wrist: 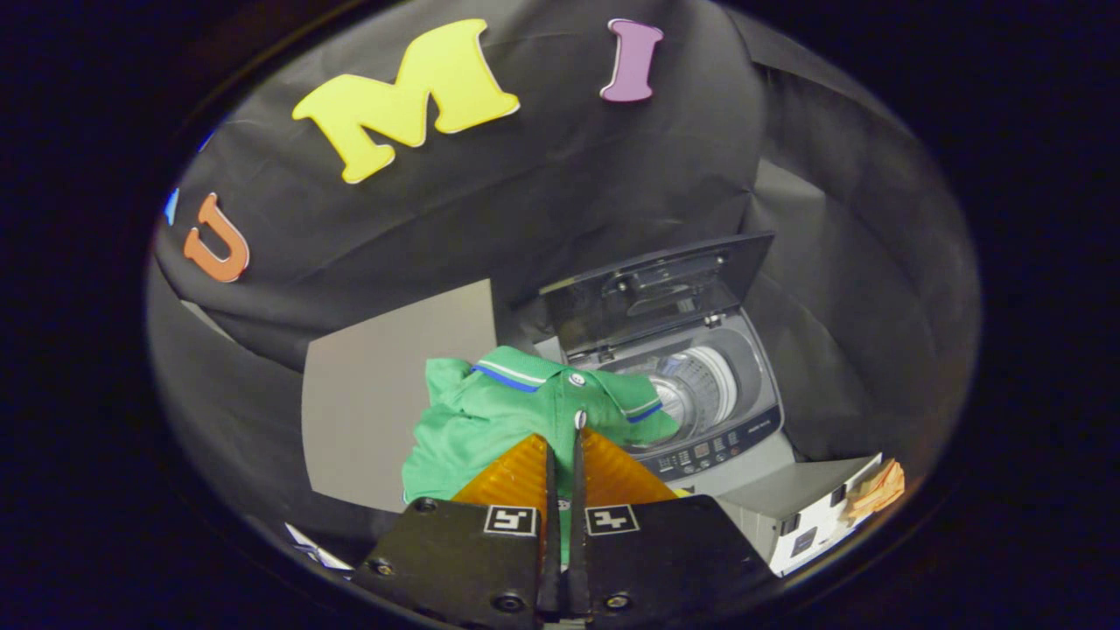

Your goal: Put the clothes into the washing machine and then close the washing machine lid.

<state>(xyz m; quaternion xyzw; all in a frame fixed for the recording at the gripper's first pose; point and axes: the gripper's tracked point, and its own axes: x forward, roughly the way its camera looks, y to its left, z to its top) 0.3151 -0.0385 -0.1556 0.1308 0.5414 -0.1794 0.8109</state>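
One green polo shirt with a blue-and-white striped collar (507, 407) is seen pinched between the two fingers of the gripper (563, 446), which are drawn almost together on the fabric near its button placket. The garment is held bunched just ahead of the fingertips, lifted in front of a grey panel (385, 394) and beside the grey top-loading washing machine (700, 411). The machine's dark lid (656, 293) is raised upright at the back, and its steel drum (696, 385) is exposed beyond the shirt's collar; what the drum contains cannot be made out. A white box-like unit (805, 516) is seen beside the machine's front corner.
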